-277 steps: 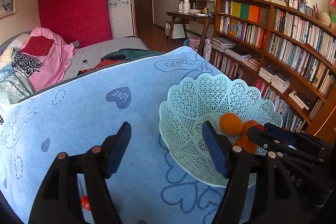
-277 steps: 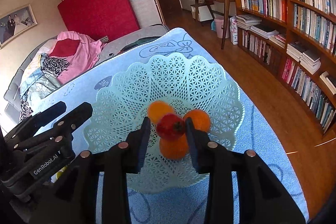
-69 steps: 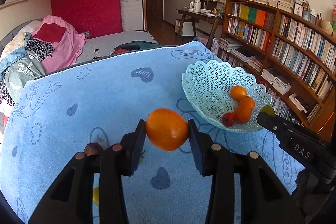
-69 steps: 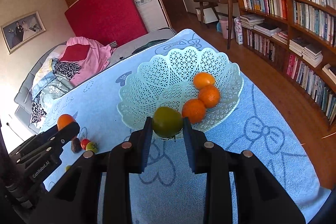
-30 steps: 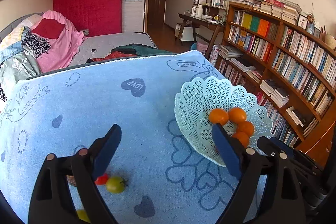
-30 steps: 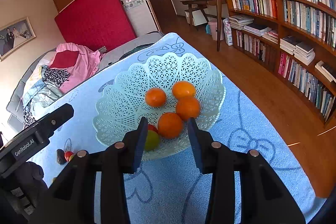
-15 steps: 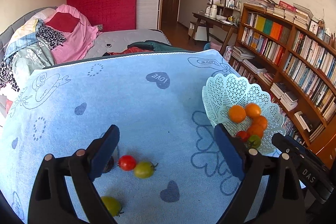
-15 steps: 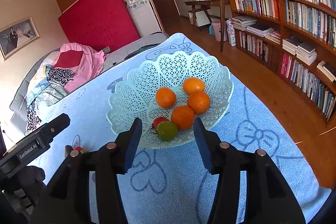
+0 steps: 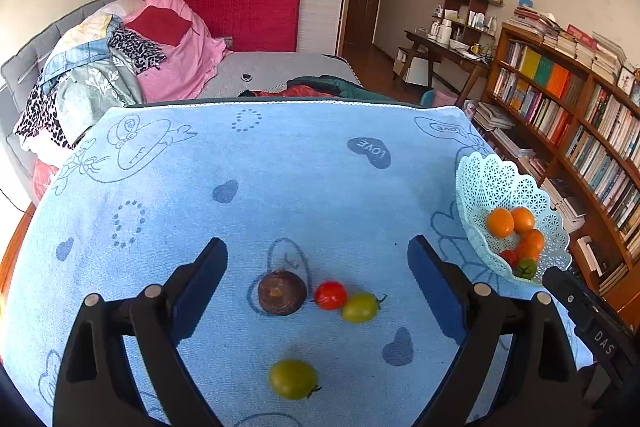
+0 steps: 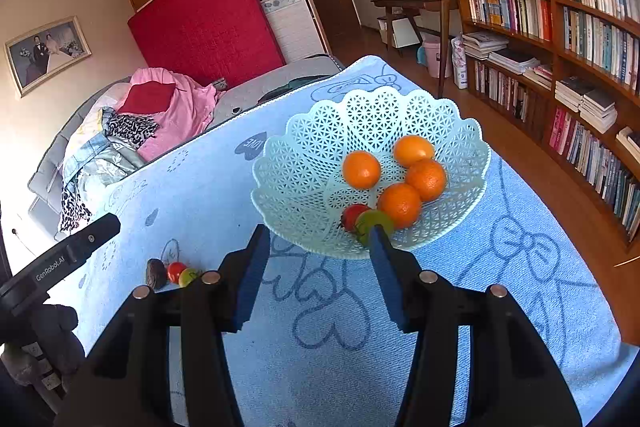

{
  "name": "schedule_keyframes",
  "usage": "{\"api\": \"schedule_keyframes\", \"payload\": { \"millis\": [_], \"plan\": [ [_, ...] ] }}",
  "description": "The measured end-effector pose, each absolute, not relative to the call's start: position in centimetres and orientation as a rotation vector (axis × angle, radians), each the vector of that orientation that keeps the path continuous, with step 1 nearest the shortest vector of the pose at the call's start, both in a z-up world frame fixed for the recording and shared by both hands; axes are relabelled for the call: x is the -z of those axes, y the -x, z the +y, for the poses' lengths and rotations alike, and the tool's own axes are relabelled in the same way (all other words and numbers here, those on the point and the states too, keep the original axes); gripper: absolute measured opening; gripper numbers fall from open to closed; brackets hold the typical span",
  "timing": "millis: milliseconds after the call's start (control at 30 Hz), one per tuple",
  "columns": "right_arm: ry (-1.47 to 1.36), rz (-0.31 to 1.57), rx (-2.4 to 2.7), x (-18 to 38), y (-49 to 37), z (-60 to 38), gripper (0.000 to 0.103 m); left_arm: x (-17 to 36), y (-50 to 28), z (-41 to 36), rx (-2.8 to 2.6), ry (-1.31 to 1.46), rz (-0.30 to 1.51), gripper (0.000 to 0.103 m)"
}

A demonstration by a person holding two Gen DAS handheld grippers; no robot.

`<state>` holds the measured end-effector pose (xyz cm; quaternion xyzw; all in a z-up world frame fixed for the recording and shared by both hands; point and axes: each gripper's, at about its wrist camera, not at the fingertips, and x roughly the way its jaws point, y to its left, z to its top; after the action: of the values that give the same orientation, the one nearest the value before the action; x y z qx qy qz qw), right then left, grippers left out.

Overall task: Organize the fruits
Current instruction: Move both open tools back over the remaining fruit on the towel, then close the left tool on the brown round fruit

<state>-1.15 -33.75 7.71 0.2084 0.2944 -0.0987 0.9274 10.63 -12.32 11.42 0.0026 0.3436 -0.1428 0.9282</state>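
A blue heart-print cloth was seen spread over the bench, filling the frame's centre. At right, a pale lattice basket was shown holding four oranges, one red tomato and one green. The left hand-held gripper was held wide apart, empty, above a brown fruit, a red tomato and two green tomatoes. The right hand-held gripper was pictured parted, nothing clamped.
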Motion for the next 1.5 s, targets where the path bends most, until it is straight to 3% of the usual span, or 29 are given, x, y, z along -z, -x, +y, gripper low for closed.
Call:
{"api": "schedule_keyframes", "payload": {
  "millis": [500,1333,1500],
  "plan": [
    [-0.382,0.663,0.126,-6.8,-0.4,-29.8,0.054,-9.3,-12.2,-7.4,0.21,0.018,0.77,0.091],
    [-0.343,0.76,0.056,-3.9,-2.8,-27.2,0.054,-3.3,-14.9,-9.5,0.242,-0.087,0.887,0.091],
    [-0.334,0.771,0.048,-3.7,-3.3,-26.9,0.054,-3.1,-15.1,-10.1,0.274,-0.099,0.887,0.085]
  ]
}}
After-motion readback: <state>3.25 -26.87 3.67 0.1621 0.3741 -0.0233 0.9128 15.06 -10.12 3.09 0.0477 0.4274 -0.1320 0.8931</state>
